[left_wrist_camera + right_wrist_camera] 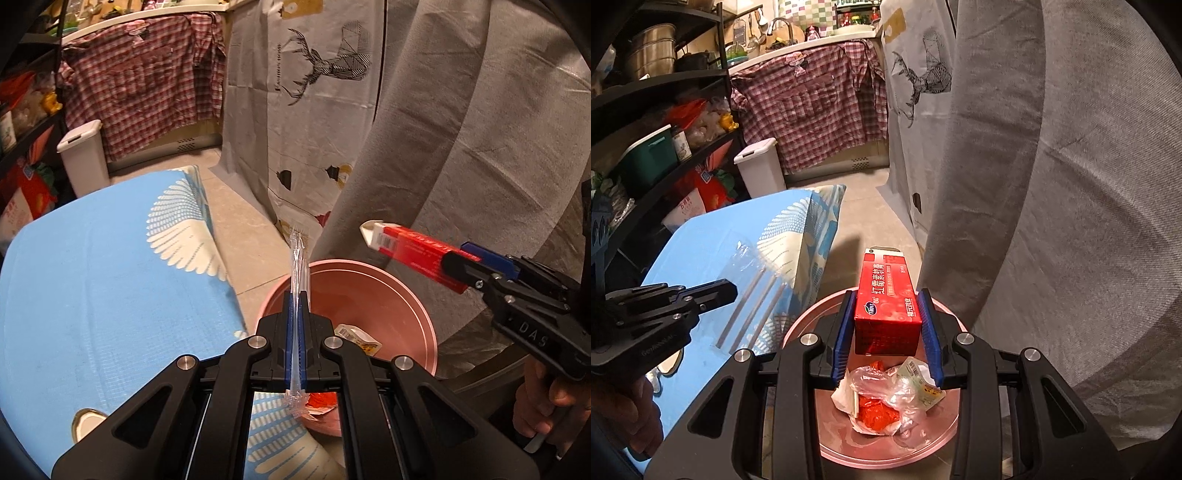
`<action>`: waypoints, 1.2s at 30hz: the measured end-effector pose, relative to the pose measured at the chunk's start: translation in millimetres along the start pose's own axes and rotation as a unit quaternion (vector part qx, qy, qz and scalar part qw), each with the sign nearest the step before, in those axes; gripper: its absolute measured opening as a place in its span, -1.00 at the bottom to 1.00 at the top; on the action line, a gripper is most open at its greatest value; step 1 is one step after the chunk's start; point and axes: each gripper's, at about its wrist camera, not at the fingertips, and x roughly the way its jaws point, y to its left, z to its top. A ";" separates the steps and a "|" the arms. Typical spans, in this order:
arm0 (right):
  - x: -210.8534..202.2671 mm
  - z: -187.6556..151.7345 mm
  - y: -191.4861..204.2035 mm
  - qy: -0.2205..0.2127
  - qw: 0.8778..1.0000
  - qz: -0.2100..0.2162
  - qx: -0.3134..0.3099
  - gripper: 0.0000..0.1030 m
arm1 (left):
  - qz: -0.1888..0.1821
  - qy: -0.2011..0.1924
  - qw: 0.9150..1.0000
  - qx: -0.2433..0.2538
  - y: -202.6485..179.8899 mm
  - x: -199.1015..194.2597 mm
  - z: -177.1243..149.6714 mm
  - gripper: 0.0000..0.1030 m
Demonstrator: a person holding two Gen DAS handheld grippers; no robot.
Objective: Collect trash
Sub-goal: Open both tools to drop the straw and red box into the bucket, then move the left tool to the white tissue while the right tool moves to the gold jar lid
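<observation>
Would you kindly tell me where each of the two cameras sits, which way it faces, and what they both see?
Left wrist view: sits on the left gripper, looking forward and down past the table edge into the pink bin; its fingers are shut on a clear wrapper; the right gripper and a hand show at right.
Right wrist view: sits on the right gripper, looking down into the bin; its fingers clamp a red box; the left gripper shows at left.
Shared: bin, red box, wrapper, blue tablecloth, white lidded bin, checked shirt.
</observation>
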 end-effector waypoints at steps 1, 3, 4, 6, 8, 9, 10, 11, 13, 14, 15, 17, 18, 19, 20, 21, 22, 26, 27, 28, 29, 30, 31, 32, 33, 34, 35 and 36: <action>1.7 0.0 0.8 0.004 1.000 0.000 -0.001 -0.30 | -0.003 0.003 1.000 0.001 -1.4 1.7 -0.3 -0.94; 5.1 -0.5 2.0 0.012 1.000 -0.007 -0.004 -0.12 | -0.008 0.013 1.000 0.003 -3.8 6.5 -1.1 -0.74; 5.8 -0.6 1.8 0.012 1.000 -0.011 -0.004 -0.09 | -0.008 0.015 1.000 0.005 -5.0 7.7 -1.8 -0.54; 5.9 -0.5 0.2 0.012 1.000 -0.011 -0.002 -0.08 | -0.002 0.014 1.000 0.011 -5.5 7.7 -3.2 -0.50; 6.7 -1.6 0.0 0.013 1.000 -0.013 -0.002 -0.05 | -0.002 0.014 1.000 0.009 -3.0 7.1 -3.3 -0.50; 6.9 -1.9 -0.1 0.013 1.000 -0.014 -0.001 -0.04 | -0.001 0.013 1.000 0.006 -1.0 5.5 -3.4 -0.50; 7.0 -1.9 -0.1 0.013 1.000 -0.014 -0.001 -0.04 | 0.000 0.010 1.000 0.004 0.5 4.1 -3.1 -0.50; 6.5 -2.4 0.4 0.012 1.000 -0.014 -0.001 -0.04 | 0.001 0.008 1.000 0.003 1.5 2.7 -2.6 -0.50; 5.0 -2.8 1.4 0.007 1.000 -0.013 -0.001 -0.04 | 0.003 0.001 1.000 0.001 5.2 -2.9 -3.0 -0.50; 4.0 -3.0 2.1 0.005 1.000 -0.012 -0.002 -0.04 | 0.003 0.000 1.000 0.001 6.4 -4.9 -3.2 -0.50; 2.6 -2.9 3.6 0.002 1.000 -0.011 -0.003 -0.04 | 0.005 -0.003 1.000 0.001 8.4 -8.1 -3.3 -0.50; -1.4 -3.8 8.0 -0.007 1.000 -0.009 -0.009 -0.04 | 0.009 -0.010 1.000 0.000 13.6 -15.9 -4.1 -0.54; -3.8 -4.0 11.0 -0.011 1.000 -0.008 -0.011 -0.04 | 0.011 -0.012 1.000 -0.002 16.2 -19.3 -4.3 -0.55; -5.1 -3.8 12.9 -0.013 1.000 -0.006 -0.012 -0.04 | 0.012 -0.015 1.000 -0.004 19.4 -23.2 -4.4 -0.57; -7.2 -3.8 15.9 -0.017 1.000 -0.003 -0.014 -0.04 | 0.014 -0.017 1.000 -0.005 22.4 -27.3 -5.0 -0.61; -9.1 -4.1 17.9 -0.019 1.000 0.000 -0.015 -0.04 | 0.017 -0.021 1.000 -0.007 27.2 -33.0 -6.3 -0.63; -11.1 -3.8 22.2 -0.022 1.000 0.003 -0.018 -0.05 | 0.019 -0.023 1.000 -0.008 31.3 -37.3 -7.6 -0.63; -18.2 -4.3 37.4 -0.028 0.999 0.016 -0.024 -0.13 | 0.033 -0.031 0.999 -0.020 52.8 -57.2 -16.0 -0.66; -20.0 -4.9 41.2 -0.029 0.999 0.022 -0.024 -0.16 | 0.040 -0.032 0.998 -0.023 60.4 -63.0 -19.8 -0.66; -21.8 -6.3 45.2 -0.029 0.999 0.029 -0.023 -0.24 | 0.045 -0.033 0.998 -0.025 65.7 -67.1 -23.2 -0.66; -23.0 -7.4 48.8 -0.029 0.999 0.034 -0.023 -0.29 | 0.050 -0.034 0.998 -0.027 70.5 -70.4 -26.2 -0.66; -24.2 -8.4 53.7 -0.029 0.999 0.040 -0.023 -0.37 | 0.057 -0.034 0.997 -0.031 78.4 -75.5 -31.1 -0.66; -25.7 -10.2 58.6 -0.029 0.998 0.046 -0.024 -0.46 | 0.064 -0.035 0.997 -0.034 84.9 -80.0 -36.0 -0.67; -28.2 -12.9 67.3 -0.029 0.998 0.054 -0.027 -0.49 | 0.071 -0.035 0.996 -0.037 92.1 -84.9 -41.5 -0.67; -30.1 -14.8 72.6 -0.030 0.997 0.060 -0.028 -0.54 | 0.076 -0.035 0.996 -0.040 97.6 -88.6 -45.9 -0.67; -32.6 -17.4 79.6 -0.032 0.997 0.067 -0.031 -0.56 | 0.082 -0.035 0.995 -0.042 103.6 -92.6 -50.7 -0.67; -34.4 -19.2 85.8 -0.034 0.996 0.072 -0.033 -0.57 | 0.088 -0.034 0.994 -0.046 111.6 -98.5 -57.5 -0.67; -36.4 -21.2 92.8 -0.035 0.996 0.077 -0.037 -0.57 | 0.092 -0.034 0.994 -0.049 117.0 -103.4 -61.5 -0.67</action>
